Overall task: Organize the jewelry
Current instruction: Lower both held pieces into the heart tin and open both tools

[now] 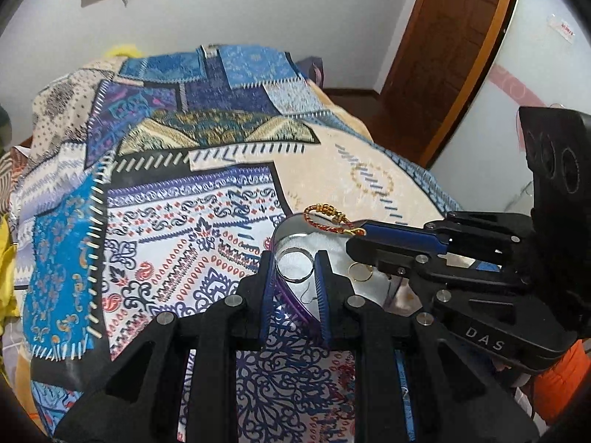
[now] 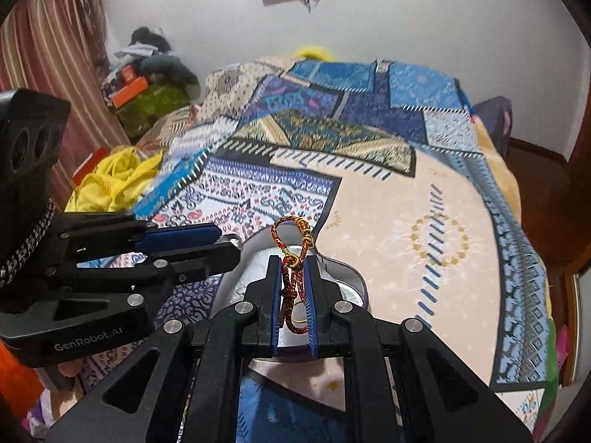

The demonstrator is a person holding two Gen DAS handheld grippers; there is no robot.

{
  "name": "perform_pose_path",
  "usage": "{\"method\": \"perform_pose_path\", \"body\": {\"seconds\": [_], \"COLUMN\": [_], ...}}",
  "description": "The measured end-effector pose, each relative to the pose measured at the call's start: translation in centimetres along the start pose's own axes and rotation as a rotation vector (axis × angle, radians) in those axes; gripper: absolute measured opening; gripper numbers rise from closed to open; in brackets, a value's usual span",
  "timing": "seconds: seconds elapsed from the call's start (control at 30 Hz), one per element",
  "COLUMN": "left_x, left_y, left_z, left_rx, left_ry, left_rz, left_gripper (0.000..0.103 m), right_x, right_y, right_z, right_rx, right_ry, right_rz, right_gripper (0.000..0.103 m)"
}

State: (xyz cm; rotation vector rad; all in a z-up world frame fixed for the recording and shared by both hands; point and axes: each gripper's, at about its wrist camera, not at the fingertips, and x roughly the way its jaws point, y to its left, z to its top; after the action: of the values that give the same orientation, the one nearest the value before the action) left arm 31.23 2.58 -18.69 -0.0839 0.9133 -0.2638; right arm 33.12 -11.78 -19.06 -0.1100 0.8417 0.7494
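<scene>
A bed under a patchwork bedspread (image 1: 166, 221) fills the left wrist view. At lower centre the left claw (image 1: 294, 265) grips the purple rim of a jewelry box (image 1: 295, 232), which holds a silver ring (image 1: 293, 264).

In the right wrist view, the right claw (image 2: 292, 284) is clenched on a red braided bracelet (image 2: 291, 243) above the box; it has yet to go in.

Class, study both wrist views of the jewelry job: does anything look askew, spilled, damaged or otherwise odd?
Nothing looks spilled or broken. The right gripper is shut on the red-and-gold braided bracelet, whose loop sticks out above the silver-lined box. The left gripper grips the box's purple rim. A silver ring lies inside.
</scene>
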Motion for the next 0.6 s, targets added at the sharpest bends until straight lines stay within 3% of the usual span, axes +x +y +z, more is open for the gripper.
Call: {"method": "perform_pose_path", "body": {"seconds": [0.37,0.6], "left_x": [0.9,-0.7], "left_y": [0.0,-0.2], "left_z": [0.1,0.1], "left_rx": [0.003,0.012], "left_ry": [0.039,0.018], "left_rz": [-0.019,-0.012], "left_gripper": [0.02,0.02], "right_x": [0.9,1.1], "right_y": [0.0,-0.1], "right_z": [-0.1,0.2], "right_rx": [-0.013,0.013], "right_ry": [0.059,0.112], "right_rz": [0.009,0.021], "right_gripper": [0.011,0.014]}}
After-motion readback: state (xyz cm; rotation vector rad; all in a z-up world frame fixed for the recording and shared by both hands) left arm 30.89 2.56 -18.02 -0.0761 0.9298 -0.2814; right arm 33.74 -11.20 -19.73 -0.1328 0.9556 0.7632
